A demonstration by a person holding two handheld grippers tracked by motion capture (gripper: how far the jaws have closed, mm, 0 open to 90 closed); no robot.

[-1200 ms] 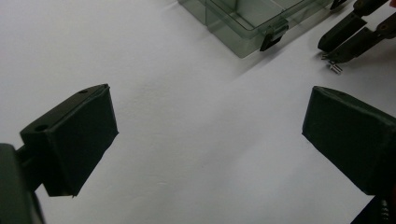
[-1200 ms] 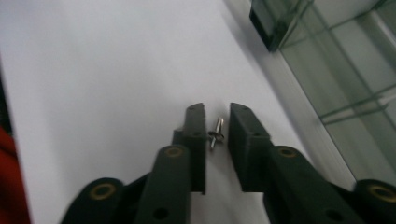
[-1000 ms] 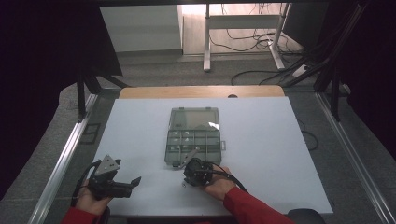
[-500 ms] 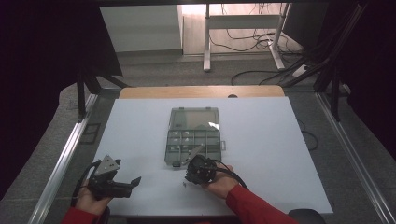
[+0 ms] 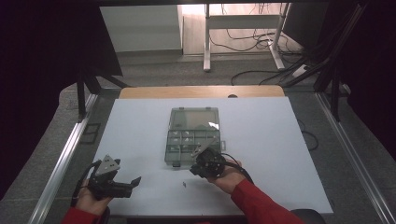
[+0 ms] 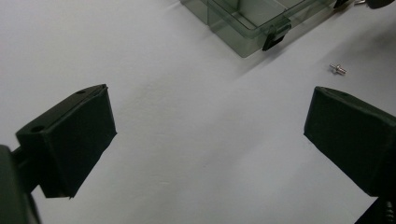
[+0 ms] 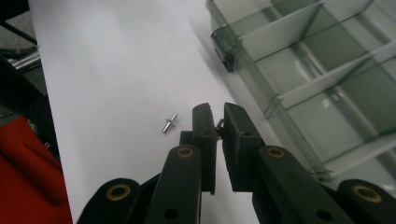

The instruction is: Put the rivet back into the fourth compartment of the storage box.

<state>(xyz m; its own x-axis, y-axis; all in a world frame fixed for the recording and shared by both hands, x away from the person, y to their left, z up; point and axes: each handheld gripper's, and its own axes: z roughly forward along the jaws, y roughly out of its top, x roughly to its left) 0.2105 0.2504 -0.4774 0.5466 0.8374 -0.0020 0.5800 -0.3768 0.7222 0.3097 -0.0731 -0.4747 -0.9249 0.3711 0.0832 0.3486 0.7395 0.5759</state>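
**Right gripper pinching a small part beside the open compartment box**

The right gripper (image 7: 218,122) has its jaws nearly together, with a small metal piece (image 7: 219,124) caught between the tips; its shape cannot be made out. In the high view this gripper (image 5: 200,169) sits at the near right corner of the compartment box (image 5: 192,135).

The left gripper (image 5: 133,183) rests at the near left of the desk (image 5: 280,140), well apart from the box. Its jaws stand wide apart with nothing between them; the left gripper view confirms bare surface in the gap.

Other items: one loose metal pin (image 7: 169,123) lies on the desk just beside the right gripper's tips, not touching them. It also shows in the left gripper view (image 6: 337,69), near the box latch (image 6: 273,37), and as a small speck (image 5: 185,184) in the high view between the two grippers. Nothing obstructs the path between pin and box.

The box is clear grey-green plastic, lid laid open away from the person, dividers forming compartments.

Surface: white sheet over the desk, a wooden edge (image 5: 201,91) at the far side. Surroundings: grey floor, cables (image 5: 261,70), table legs, dark curtains either side. The person wears red sleeves (image 5: 252,200).
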